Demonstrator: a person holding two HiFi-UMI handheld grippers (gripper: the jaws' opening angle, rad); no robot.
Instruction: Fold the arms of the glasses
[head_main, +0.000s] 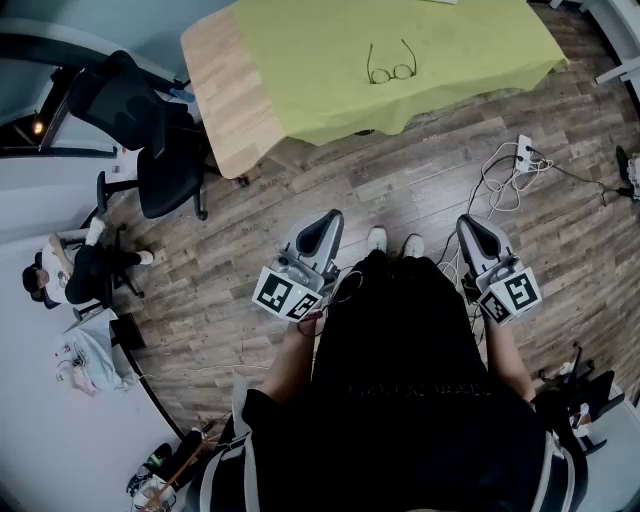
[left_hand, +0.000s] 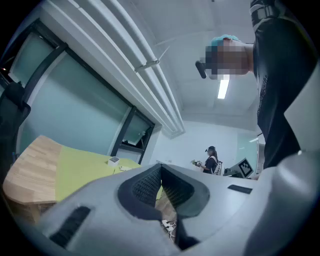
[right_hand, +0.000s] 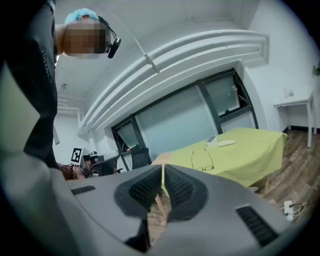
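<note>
Resting on the cloth (head_main: 300, 70), seemingly unfolded glasses (head_main: 390, 67); left gripper (head_main: 326, 224), right gripper (head_main: 470, 226) closed, empty.

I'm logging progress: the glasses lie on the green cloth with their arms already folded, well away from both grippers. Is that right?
Not quite: the arms of the glasses are open, not folded. The head view shows both arms sticking out from the frame as it lies on the green cloth. The rest holds.
</note>
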